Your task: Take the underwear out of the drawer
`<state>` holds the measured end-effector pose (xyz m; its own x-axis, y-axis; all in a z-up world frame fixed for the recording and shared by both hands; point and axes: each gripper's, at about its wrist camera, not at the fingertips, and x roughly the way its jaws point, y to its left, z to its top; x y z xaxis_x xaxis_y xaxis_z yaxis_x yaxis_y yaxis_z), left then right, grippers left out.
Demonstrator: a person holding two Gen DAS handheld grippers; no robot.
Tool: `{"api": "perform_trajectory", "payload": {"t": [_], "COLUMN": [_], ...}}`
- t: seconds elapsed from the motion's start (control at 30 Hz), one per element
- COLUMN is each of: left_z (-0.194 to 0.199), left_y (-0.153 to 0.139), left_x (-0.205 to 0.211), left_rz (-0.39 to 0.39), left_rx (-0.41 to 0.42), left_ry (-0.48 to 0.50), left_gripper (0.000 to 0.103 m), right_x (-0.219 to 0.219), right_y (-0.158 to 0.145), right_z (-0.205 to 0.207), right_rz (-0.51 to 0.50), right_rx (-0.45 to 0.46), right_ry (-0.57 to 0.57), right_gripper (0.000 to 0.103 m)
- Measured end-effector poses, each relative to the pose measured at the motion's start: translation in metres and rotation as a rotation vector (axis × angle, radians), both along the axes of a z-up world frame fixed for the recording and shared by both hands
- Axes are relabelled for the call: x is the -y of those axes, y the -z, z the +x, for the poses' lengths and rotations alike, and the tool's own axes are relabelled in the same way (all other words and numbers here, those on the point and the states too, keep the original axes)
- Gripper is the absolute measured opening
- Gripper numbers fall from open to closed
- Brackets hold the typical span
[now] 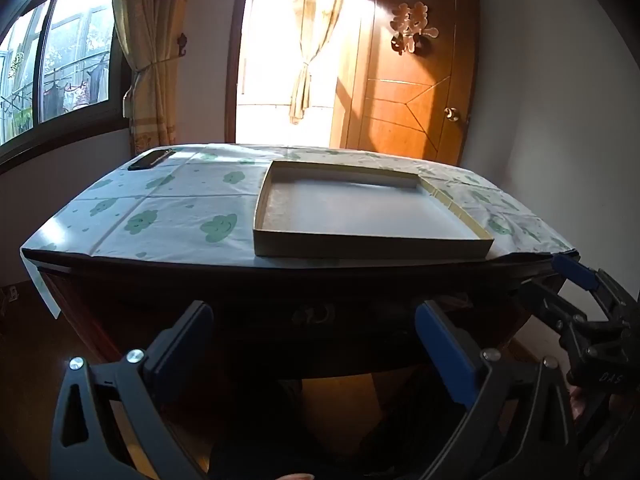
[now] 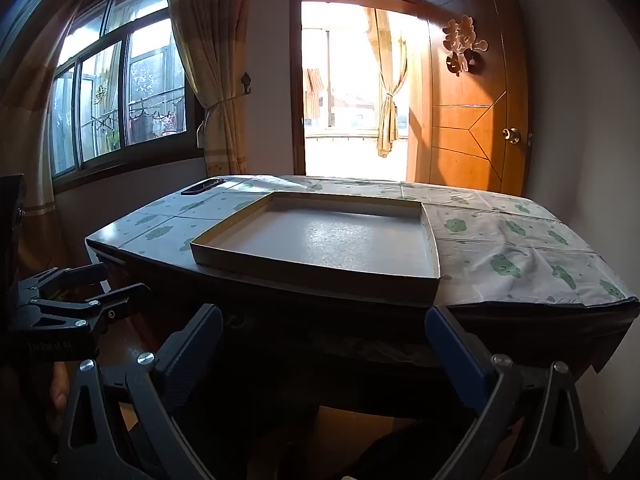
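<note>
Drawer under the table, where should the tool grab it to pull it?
Grip the small metal pull in the middle of the drawer front, coming straight in from the front. It seems the only part that sticks out; the rest looks flat. The left tool faces it, open.

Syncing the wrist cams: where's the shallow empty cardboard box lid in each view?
Left wrist: the shallow cardboard box lid sits right of centre on the cloud-print tablecloth.
Right wrist: it sits centre, slightly left.
Shared landmark: the black phone at the table's far-left corner, left of the lid in both.
</note>
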<state>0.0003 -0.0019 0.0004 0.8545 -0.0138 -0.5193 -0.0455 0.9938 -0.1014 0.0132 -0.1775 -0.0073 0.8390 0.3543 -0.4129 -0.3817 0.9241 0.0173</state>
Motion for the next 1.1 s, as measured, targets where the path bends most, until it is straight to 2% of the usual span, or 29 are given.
{"api": "perform_trajectory", "payload": {"t": [0.03, 1.1], "left_z": [-0.0006, -0.0008], "left_y": [0.0004, -0.0029], "left_x": [-0.0025, -0.0017], "left_rz": [-0.028, -0.002], "left_rx": [0.002, 0.011], "left_ry": [-0.008, -0.004], "left_gripper": [0.103, 0.103], "right_x": [0.0000, 0.0024], "right_y": [0.0000, 0.0030], "right_z": [0.0003, -0.0026], "right_rz": [0.002, 0.009], "right_rx": [-0.007, 0.016], "right_ry": [0.001, 0.010], "right_gripper": [0.103, 0.103]}}
